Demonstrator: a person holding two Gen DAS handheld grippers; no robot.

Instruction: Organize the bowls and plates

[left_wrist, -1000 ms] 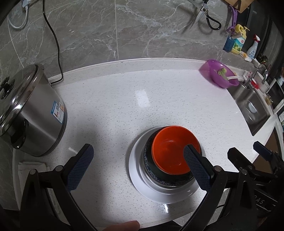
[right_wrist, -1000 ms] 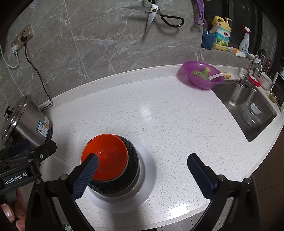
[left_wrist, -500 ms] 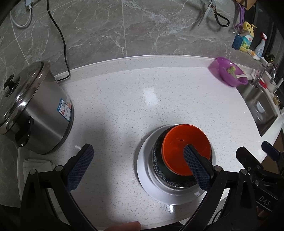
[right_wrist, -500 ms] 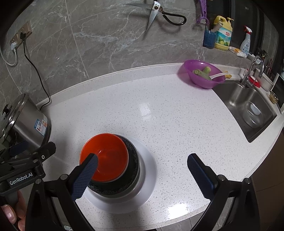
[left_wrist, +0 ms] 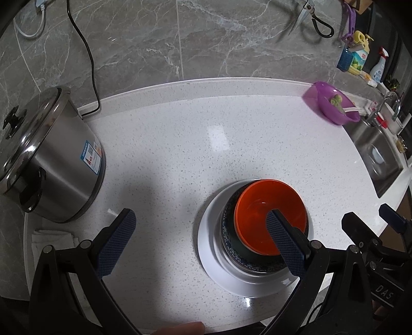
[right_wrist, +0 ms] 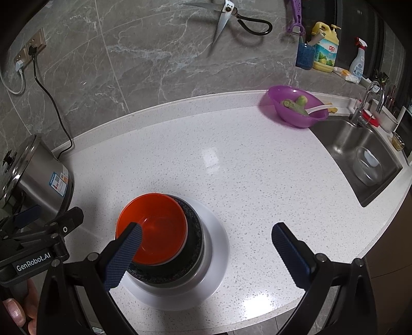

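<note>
An orange bowl (left_wrist: pixel 267 214) sits nested in a dark patterned bowl (left_wrist: pixel 229 247), which stands on a white plate (left_wrist: pixel 208 247) near the counter's front edge. The same orange bowl (right_wrist: pixel 154 226), dark bowl (right_wrist: pixel 193 247) and white plate (right_wrist: pixel 219 252) show in the right wrist view. My left gripper (left_wrist: pixel 200 239) is open and empty, above the counter just left of the stack. My right gripper (right_wrist: pixel 206 255) is open and empty, held over the stack's right side.
A steel pot (left_wrist: pixel 49 159) with a lid stands at the left, its cord running to the wall. A purple bowl (right_wrist: pixel 296 108) with vegetable scraps sits by the sink (right_wrist: pixel 360 154) at the right. Scissors (right_wrist: pixel 231 20) hang on the wall.
Both grippers have drawn back and up a little from the stack, staying open. The stack has not moved.
</note>
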